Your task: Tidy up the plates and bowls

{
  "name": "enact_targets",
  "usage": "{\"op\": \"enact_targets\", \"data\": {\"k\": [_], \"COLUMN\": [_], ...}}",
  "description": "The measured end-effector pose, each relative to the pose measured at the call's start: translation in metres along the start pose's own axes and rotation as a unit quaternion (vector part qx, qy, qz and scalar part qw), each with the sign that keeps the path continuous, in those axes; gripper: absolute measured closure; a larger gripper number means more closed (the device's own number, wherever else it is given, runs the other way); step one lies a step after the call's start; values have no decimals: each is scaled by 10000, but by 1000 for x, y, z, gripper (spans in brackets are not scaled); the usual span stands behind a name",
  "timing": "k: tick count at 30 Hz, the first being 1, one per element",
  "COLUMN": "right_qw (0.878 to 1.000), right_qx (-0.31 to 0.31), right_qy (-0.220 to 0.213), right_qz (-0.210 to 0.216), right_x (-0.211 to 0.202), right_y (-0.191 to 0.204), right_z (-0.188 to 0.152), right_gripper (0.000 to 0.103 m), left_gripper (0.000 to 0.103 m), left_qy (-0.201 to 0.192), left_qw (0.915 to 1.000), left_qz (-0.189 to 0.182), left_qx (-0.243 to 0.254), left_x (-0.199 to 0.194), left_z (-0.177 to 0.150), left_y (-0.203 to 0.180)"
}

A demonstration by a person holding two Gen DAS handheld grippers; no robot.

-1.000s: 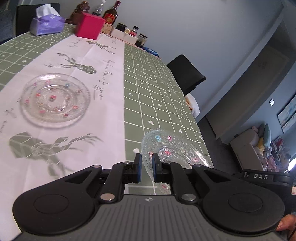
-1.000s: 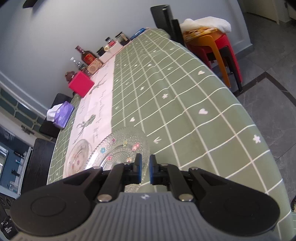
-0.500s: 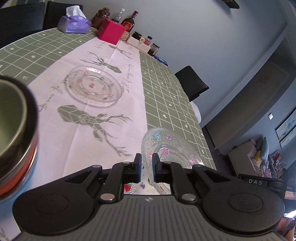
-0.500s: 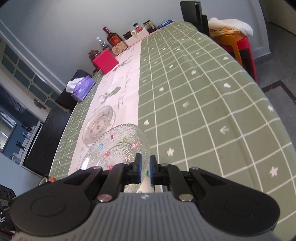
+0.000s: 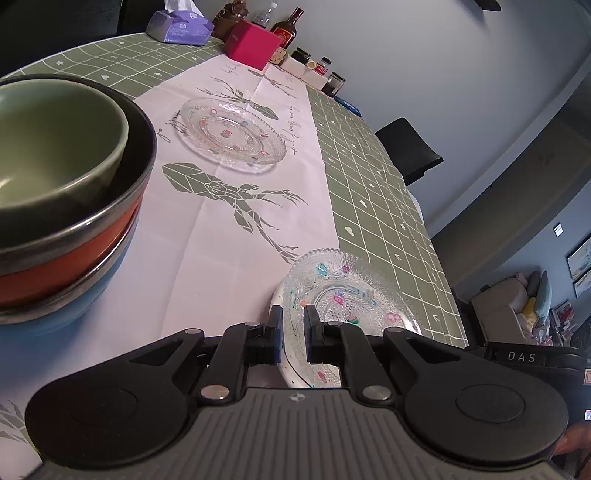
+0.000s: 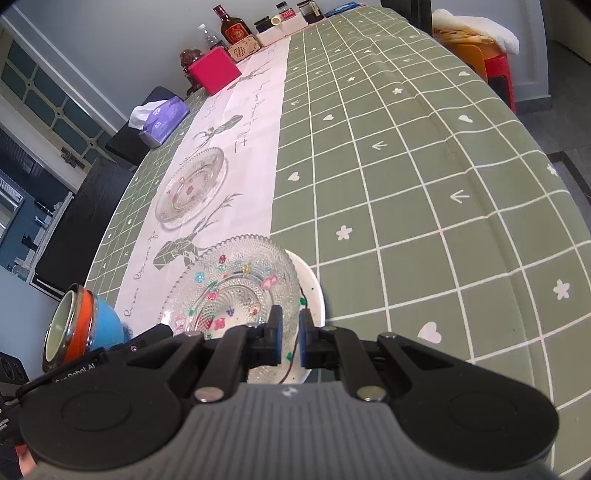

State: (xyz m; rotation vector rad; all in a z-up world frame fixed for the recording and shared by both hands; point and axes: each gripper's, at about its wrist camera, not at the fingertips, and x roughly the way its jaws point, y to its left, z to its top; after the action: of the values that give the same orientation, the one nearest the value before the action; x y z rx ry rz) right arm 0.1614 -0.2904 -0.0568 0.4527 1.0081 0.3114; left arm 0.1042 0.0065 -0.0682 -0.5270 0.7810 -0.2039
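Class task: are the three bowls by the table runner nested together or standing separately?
Nested. The green bowl sits inside the orange bowl, which sits in the blue bowl.

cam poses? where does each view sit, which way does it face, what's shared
Left wrist: on the left hand-held gripper, facing down the table; bowl stack on its left, a fingertip bottom right.
Right wrist: on the right hand-held gripper, facing along the table; left hand-held gripper's body at lower left.
Shared: both clamp the same glass plate, over a white plate; second glass plate beyond.

A pink box (image 5: 252,44) and tissue pack (image 5: 180,28) sit near bottles (image 6: 233,28).
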Motion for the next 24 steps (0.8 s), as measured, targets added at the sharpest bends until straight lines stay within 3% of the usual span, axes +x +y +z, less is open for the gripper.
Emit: {"op": "enact_targets", "data": {"k": [24], "right_qw": [9972], "right_qx": [-527], "right_qy": [69], "right_qz": [-526], "right_x": [6], "right_y": [12], "right_z": [-3], "right_gripper": [97], "left_gripper": [91], "left_qy": [8], "left_qw": [9931], "left_qz": [557], "left_qx": [1030], "left_x": [4], "left_z": [-13], "left_y": [-23]}}
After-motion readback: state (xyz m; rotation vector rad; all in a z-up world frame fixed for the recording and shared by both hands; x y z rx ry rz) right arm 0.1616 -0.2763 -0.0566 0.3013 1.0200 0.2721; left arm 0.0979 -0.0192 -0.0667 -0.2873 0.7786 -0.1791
